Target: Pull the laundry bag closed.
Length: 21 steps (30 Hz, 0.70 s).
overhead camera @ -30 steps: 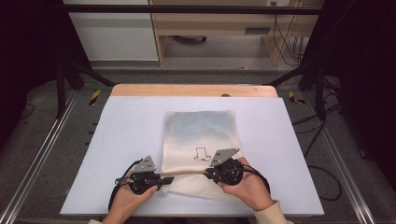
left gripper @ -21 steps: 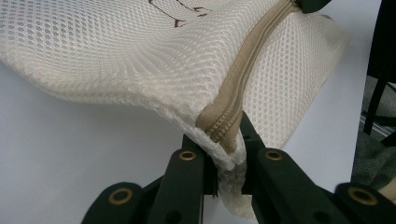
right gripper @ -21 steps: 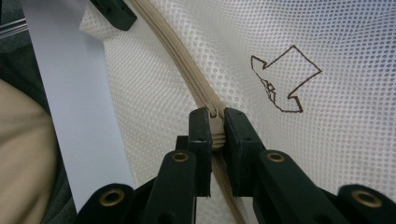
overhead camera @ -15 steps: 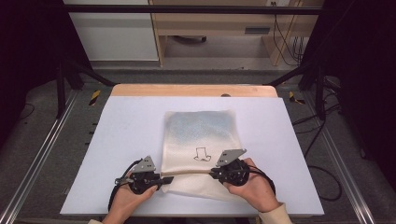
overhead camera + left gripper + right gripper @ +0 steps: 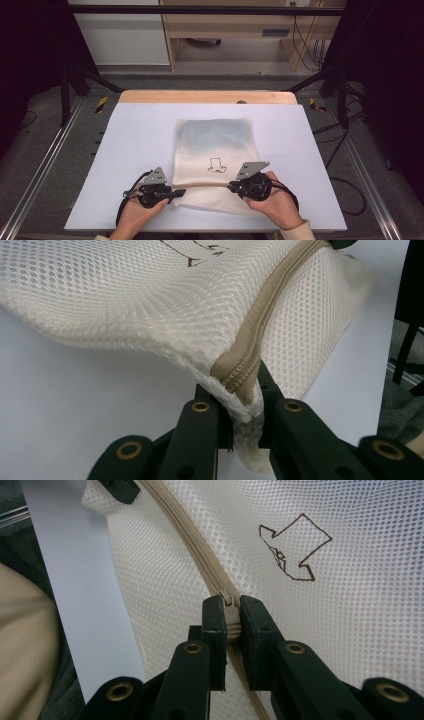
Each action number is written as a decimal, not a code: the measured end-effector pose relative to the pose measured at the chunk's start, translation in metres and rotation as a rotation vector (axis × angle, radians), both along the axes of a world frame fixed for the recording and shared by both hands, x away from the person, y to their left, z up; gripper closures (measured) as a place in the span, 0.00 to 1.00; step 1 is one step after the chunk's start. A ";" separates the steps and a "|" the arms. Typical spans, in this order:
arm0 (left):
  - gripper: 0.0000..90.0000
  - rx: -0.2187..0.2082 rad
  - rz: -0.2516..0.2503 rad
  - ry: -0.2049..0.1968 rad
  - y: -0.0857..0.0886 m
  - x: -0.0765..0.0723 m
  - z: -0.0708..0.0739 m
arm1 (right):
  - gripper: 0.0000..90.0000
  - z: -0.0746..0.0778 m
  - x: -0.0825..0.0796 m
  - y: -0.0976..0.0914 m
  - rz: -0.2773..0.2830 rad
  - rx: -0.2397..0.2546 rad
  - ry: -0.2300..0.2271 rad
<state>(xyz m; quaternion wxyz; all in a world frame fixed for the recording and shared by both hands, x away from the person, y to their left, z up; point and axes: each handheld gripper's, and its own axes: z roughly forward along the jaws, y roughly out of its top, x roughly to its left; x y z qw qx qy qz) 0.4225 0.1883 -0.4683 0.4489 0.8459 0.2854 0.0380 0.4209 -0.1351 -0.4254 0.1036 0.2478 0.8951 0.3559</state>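
High view: one cream mesh bag (image 5: 215,155) flat on the white table (image 5: 125,140), nearer the front edge and middle, with a small dark outline drawing (image 5: 216,164) printed on it. At the bag's near-left corner, left gripper (image 5: 176,192); at the right end of the beige zipper (image 5: 207,184), right gripper (image 5: 233,187). Two grippers, two hands, one grey three-cornered plate on each. Zipper strip stretched between the two in a shallow curve, slightly lifted off the table.

Left gripper view: closer detail, not legible from above. Honeycomb weave of the netting, soft and doubled, bulging into a rounded fold. Jaws pressed together on the bag's corner (image 5: 245,410), pinching mesh edge and the zipper's end (image 5: 245,375) between the black pads. Woven tan tape, ribbed with fine teeth, running up and away to the right. Brass-coloured rivets in the black linkage.

Right gripper view: jaws pinching the zipper's pull tab (image 5: 229,611), a small pale piece clamped between two flat black pads. Beige tape curving off up-left toward the other gripper's tip (image 5: 120,490). Drawing (image 5: 294,555) seen large here as an angular brown outline, turned sideways. Strip of white table and a beige sleeve (image 5: 25,650) at far left.
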 end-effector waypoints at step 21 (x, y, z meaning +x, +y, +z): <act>0.93 0.008 0.009 -0.005 0.000 0.001 0.000 | 0.91 -0.003 -0.003 -0.014 -0.034 0.004 0.002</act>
